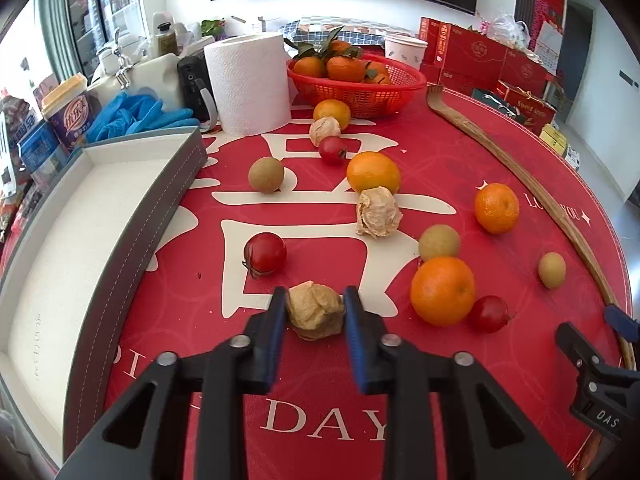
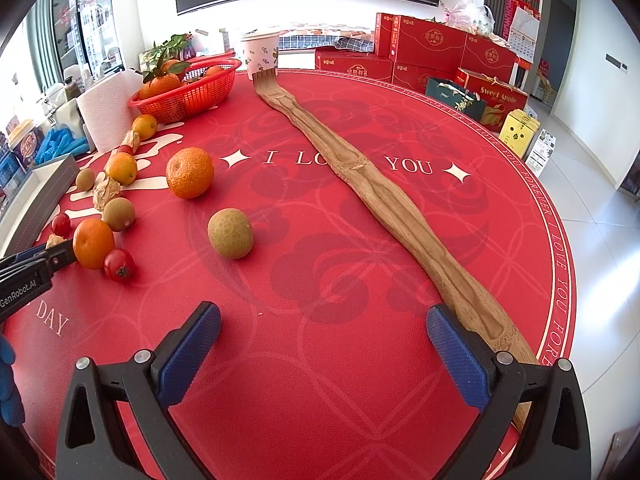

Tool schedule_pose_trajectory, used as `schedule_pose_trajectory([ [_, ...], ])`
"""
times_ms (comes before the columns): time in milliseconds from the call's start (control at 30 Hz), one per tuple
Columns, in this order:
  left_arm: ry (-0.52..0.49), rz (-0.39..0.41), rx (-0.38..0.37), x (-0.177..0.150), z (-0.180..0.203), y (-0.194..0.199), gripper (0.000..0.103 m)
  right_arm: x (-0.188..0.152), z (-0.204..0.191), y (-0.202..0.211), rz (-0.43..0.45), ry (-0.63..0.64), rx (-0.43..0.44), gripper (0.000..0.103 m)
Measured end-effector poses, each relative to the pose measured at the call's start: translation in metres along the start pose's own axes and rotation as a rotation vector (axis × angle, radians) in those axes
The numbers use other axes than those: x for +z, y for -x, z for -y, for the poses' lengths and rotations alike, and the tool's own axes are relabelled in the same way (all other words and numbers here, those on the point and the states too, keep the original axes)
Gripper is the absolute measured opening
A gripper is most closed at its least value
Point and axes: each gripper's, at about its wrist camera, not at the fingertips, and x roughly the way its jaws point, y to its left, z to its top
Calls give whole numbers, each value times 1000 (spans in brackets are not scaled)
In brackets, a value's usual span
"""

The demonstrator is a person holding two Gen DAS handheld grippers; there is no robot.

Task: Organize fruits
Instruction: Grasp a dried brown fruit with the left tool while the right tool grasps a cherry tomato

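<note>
My left gripper (image 1: 315, 300) is shut on a papery tan husked fruit (image 1: 316, 312) that rests on the red table mat, its blue pads pressing both sides. Loose around it lie several oranges (image 1: 442, 291), cherry tomatoes (image 1: 265, 253), round brownish-green fruits (image 1: 439, 242) and two more husked fruits (image 1: 378, 212). To the left stands a grey tray with a white lining (image 1: 80, 232). In the right wrist view my right gripper (image 2: 323, 314) stands open above bare mat with nothing between its fingers. A brownish-green fruit (image 2: 231, 233) lies ahead of it to the left.
A red basket (image 1: 360, 96) of leafy oranges stands at the back beside a paper towel roll (image 1: 250, 82). A long wooden back scratcher (image 2: 384, 200) runs across the mat's right side. Blue gloves (image 1: 136, 114), a paper cup (image 2: 261, 56) and red gift boxes (image 2: 432, 48) line the far edge.
</note>
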Motion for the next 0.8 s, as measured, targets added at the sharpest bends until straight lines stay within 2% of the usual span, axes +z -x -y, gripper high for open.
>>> schedule_pose_trajectory([
  [233,-16,37,-35,-3,-10,1,30,1,-6,1,-9,4,9,103],
  [433,-27,38,-80,-1,-15,0,30,-3,-57,4,-31,166,129,103],
  [500,-24,38,-99,-1,-18,1,30,3,-69,1,-36,181,173,103],
  [600,-13,39,-145,-2,-26,1,28,10,-85,-7,-34,206,170,100],
  [700,1,40,-166,-4,-35,3,27,13,-99,-6,-10,236,176,74],
  [767,18,35,-184,-5,-40,4,27,16,-104,-3,-4,245,184,37],
  [800,28,33,-197,-5,-44,6,27,17,-105,-3,-2,244,181,27],
])
